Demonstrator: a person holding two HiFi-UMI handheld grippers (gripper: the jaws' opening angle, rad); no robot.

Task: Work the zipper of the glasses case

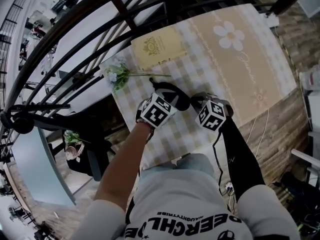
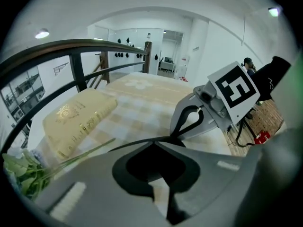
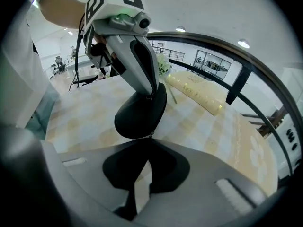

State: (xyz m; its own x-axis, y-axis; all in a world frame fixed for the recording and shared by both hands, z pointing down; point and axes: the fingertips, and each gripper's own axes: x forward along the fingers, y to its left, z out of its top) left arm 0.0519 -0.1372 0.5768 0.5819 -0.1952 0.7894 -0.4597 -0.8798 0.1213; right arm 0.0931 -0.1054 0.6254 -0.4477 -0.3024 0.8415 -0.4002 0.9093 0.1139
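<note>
The black glasses case [image 1: 176, 97] lies on the checked tablecloth [image 1: 210, 59] between my two grippers. My left gripper [image 1: 169, 98] is shut on the case's upper edge; in the right gripper view its fingers [image 3: 142, 65] clamp the case [image 3: 139, 112] from above. My right gripper [image 3: 150, 138] is shut on the small zipper pull [image 3: 151, 135] at the case's near end. From the left gripper [image 2: 154, 144] only a thin black edge of the case [image 2: 131, 144] shows, with the right gripper [image 2: 174, 135] just beyond it.
A beige gift box [image 1: 157, 46] lies at the table's far side. A sprig of artificial flowers [image 1: 117, 74] lies left of the case. A black railing [image 1: 75, 59] curves along the table's left and far edges. Cables trail over the wooden floor [image 1: 270, 129] at the right.
</note>
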